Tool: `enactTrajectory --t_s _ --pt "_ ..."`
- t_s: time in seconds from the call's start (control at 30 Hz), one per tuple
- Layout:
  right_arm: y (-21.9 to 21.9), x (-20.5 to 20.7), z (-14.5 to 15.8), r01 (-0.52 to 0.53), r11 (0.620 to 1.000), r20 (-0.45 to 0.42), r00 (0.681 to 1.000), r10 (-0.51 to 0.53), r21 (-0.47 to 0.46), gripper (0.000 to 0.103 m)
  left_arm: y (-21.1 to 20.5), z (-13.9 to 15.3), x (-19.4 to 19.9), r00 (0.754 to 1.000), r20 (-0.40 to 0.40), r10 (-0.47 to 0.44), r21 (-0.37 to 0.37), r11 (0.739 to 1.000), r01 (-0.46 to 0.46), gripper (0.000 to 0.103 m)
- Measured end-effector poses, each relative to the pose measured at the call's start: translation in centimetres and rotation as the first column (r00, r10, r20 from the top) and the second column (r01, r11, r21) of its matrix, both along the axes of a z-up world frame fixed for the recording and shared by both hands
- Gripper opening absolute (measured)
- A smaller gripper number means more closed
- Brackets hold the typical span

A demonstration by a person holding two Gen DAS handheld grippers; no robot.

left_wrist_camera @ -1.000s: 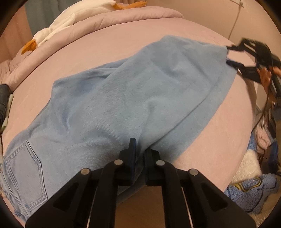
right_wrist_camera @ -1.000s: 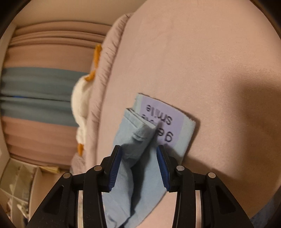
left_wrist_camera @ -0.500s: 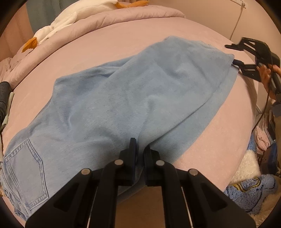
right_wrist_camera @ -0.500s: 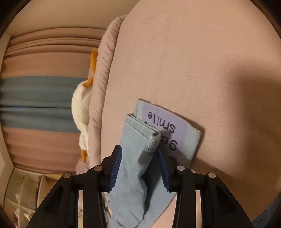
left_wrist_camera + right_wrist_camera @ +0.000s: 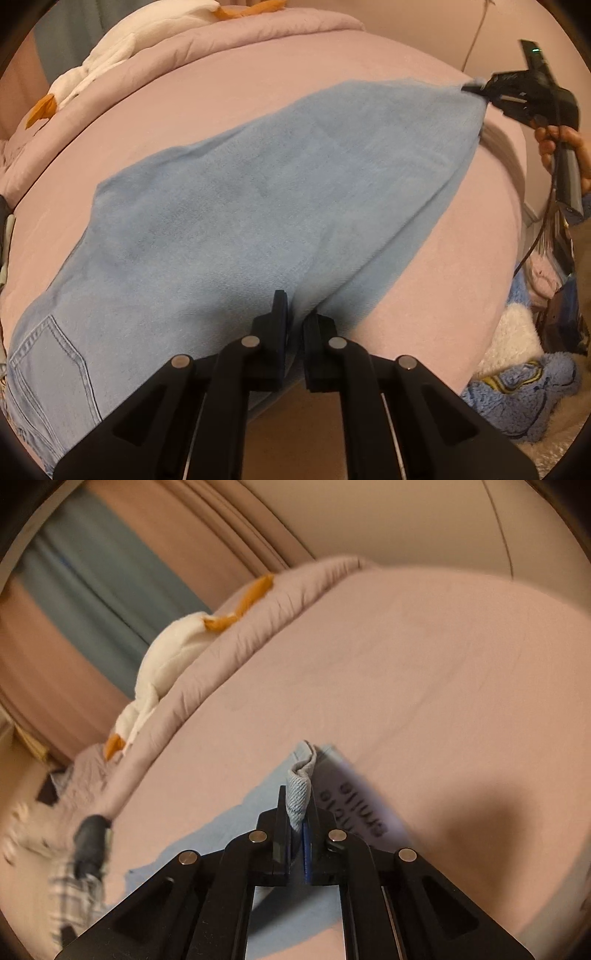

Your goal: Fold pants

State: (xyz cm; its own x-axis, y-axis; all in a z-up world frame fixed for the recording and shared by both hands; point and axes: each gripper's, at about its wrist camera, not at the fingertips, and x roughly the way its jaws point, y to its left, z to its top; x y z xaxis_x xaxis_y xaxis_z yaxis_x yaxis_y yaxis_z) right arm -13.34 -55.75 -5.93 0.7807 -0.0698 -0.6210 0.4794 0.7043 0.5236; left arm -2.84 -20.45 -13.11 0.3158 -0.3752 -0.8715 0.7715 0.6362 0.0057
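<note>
i saw the pants (image 5: pixel 258 206) were light blue denim, with paler stitching on the pocket at lower left. the bed sheet (image 5: pixel 221 92) was dusty pink. the left gripper (image 5: pixel 293 325) and right gripper (image 5: pixel 296 823) were black. a white plush with orange parts (image 5: pixel 110 55) sat upper left. the curtains (image 5: pixel 92 590) were striped pink and grey-blue.

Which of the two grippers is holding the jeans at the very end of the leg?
The right gripper: it pinches the hem of the jeans, beside the label. The left gripper grips mid-leg.
</note>
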Motion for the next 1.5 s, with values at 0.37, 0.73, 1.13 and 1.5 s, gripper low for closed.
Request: enactTrajectory --t_s 0.37,0.73,1.13,1.5 --pt "-2.4 1.3 -5.2 0.056 0.996 -0.148 0.988 -0.046 0.066 0.006 0.9 0.5 1.2 0.995 -0.102 0.012 -0.067 0.998 -0.019 0.009" --pt "-1.0 2.4 -1.4 0.06 0.982 -0.208 0.973 -0.098 -0.18 0.031 6.9 3.3 0.2 0.984 -0.159 0.078 -0.209 0.972 -0.111 0.01" --pt "25.4 8.1 -2.1 -0.869 0.409 -0.274 0.48 0.833 -0.278 0.031 23.6 4.9 -1.5 0.766 -0.296 0.57 -0.408 0.65 -0.641 0.014" --pt "30.3 9.1 -5.5 -0.927 0.317 -0.395 0.372 0.84 -0.199 0.031 30.9 1.0 -2.8 0.527 -0.53 0.664 -0.421 0.333 -0.844 0.034"
